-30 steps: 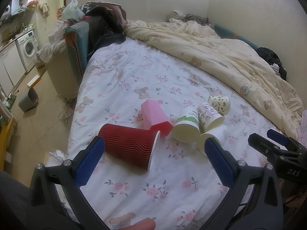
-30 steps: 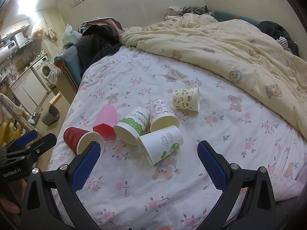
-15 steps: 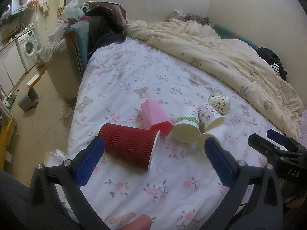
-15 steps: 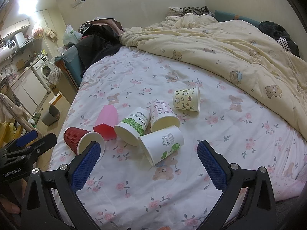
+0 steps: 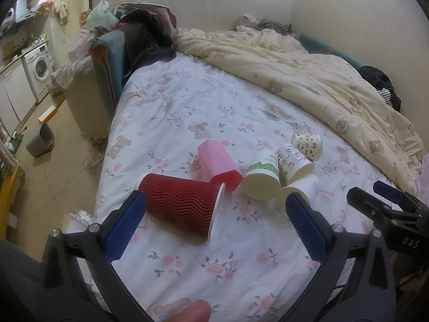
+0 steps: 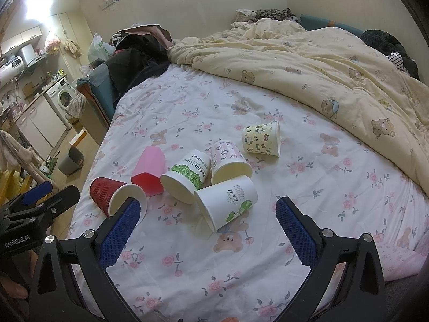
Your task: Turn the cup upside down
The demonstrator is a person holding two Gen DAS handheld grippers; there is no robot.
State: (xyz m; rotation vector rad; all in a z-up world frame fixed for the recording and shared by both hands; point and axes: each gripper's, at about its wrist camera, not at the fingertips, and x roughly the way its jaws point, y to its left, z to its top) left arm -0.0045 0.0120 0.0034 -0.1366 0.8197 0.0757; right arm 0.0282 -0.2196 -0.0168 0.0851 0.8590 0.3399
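Several cups lie on their sides on the flowered bed sheet (image 5: 187,107). A red ribbed cup (image 5: 179,205) (image 6: 107,194) lies nearest the left edge, then a pink cup (image 5: 217,163) (image 6: 148,169), a green-labelled paper cup (image 5: 261,179) (image 6: 187,175), a pink-patterned cup (image 6: 228,161), a white cup (image 6: 228,201) and a cartoon-print cup (image 6: 261,139). My left gripper (image 5: 214,225) is open and empty, just short of the red cup. My right gripper (image 6: 207,230) is open and empty, just short of the white cup.
A cream bear-print duvet (image 6: 321,61) is bunched over the bed's far and right side. Dark clothes (image 5: 150,37) are piled at the bed's far left. The bed's left edge drops to the floor, with a grey bin (image 5: 40,142) and a washing machine (image 5: 40,67).
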